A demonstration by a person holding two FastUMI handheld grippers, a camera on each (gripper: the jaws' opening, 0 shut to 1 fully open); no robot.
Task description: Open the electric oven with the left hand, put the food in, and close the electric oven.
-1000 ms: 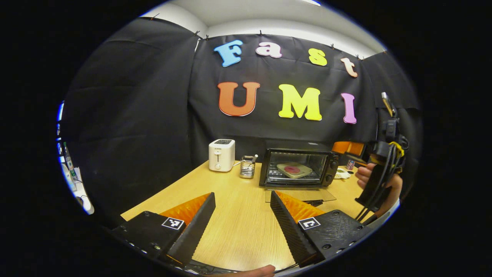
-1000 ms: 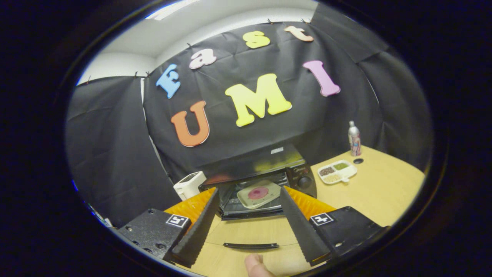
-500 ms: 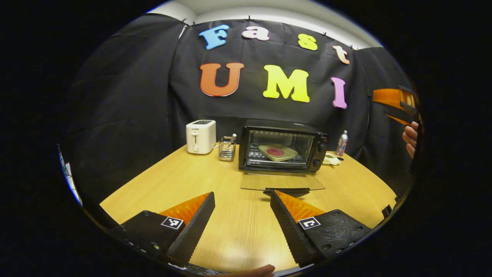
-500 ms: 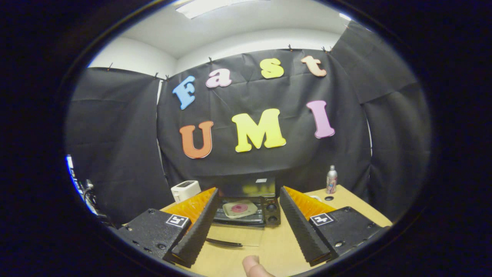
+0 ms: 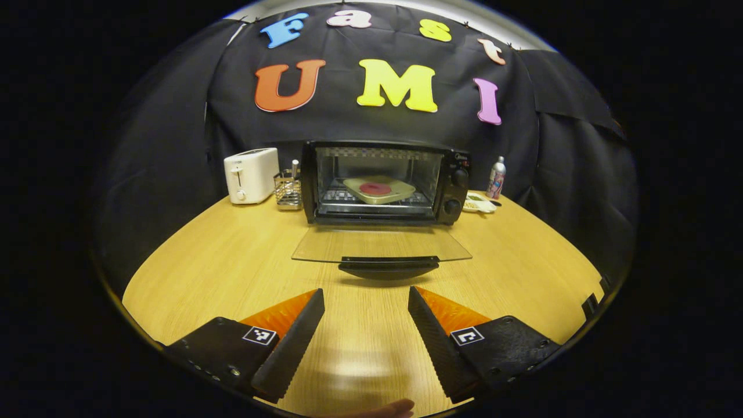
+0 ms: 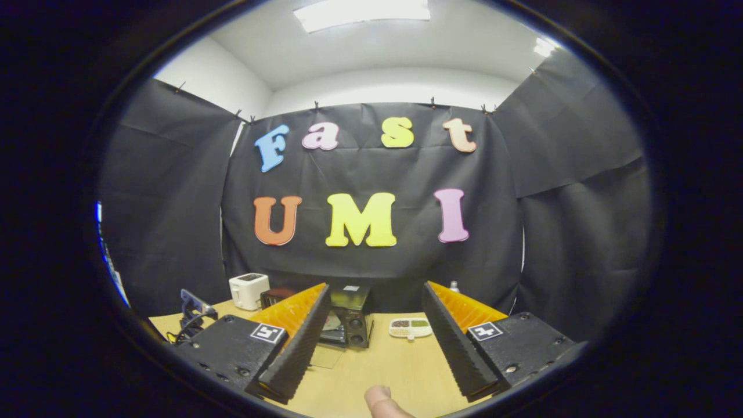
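The black electric oven (image 5: 383,180) stands at the back of the wooden table (image 5: 232,261). Its glass door (image 5: 380,244) lies open and flat, with the dark handle (image 5: 388,265) toward me. Inside, on the rack, sits a pale plate with a red round food (image 5: 376,188). My left gripper (image 5: 364,295) is open and hovers low over the table, a short way in front of the handle, with nothing between its fingers. My right gripper (image 6: 376,288) is open and empty, held farther back. Part of the oven (image 6: 348,319) is visible past its left finger.
A white toaster (image 5: 251,174) and a wire utensil holder (image 5: 288,190) stand left of the oven. A spray can (image 5: 496,177) and a sectioned dish of grains (image 6: 410,327) are to its right. A dark device with cables (image 6: 193,306) is at the table's left. A fingertip (image 6: 380,400) shows at the bottom.
The left gripper has swung round to face the oven squarely and come closer and lower. The right gripper has pulled back from the oven and levelled out. Both grippers stayed open.
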